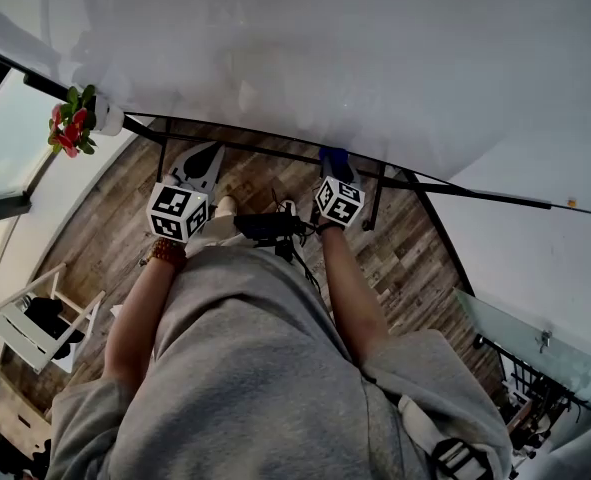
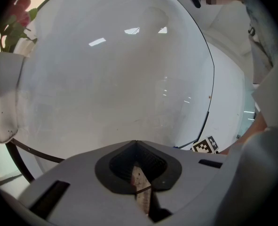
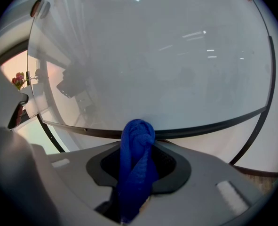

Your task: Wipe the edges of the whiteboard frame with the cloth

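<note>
The person's grey sweatshirt point(image 1: 245, 368) fills the foreground below the whiteboard point(image 1: 325, 58). Near its dark bottom frame edge point(image 3: 214, 125), the left gripper point(image 1: 203, 160) holds its jaws pressed together, while the right gripper point(image 1: 335, 168) is clamped on the blue cloth point(image 3: 137, 164), whose top lies against that edge.

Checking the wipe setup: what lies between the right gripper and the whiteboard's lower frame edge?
Only the blue cloth, clamped in the right gripper; in the right gripper view its bunched tip overlaps the dark frame edge.
</note>
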Demonstrator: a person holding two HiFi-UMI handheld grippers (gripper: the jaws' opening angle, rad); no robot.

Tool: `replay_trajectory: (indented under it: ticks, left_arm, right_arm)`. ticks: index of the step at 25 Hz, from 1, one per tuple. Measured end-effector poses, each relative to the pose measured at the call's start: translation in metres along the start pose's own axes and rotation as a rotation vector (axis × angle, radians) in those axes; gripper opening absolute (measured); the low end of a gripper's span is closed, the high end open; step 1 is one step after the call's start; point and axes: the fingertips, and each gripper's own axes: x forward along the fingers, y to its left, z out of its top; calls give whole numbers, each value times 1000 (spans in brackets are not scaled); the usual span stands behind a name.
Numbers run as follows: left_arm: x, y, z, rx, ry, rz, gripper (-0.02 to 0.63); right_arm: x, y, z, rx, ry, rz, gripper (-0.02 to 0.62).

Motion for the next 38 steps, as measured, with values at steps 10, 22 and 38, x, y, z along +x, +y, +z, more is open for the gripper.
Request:
replay_trajectory:
  ticks: [10,22,38]
  left_arm:
    - [-7,10,-8,-26,18,-5,9]
    - [-9,9,-10,-24,23,-19,9]
    - [-15,22,-12,-47,19,-7,9]
  right_arm:
    - [3,14,-2,-3,1,10,141]
    - [4,22,-2,-13,6,12,141]
    - [7,41,-4,1,13,34,141]
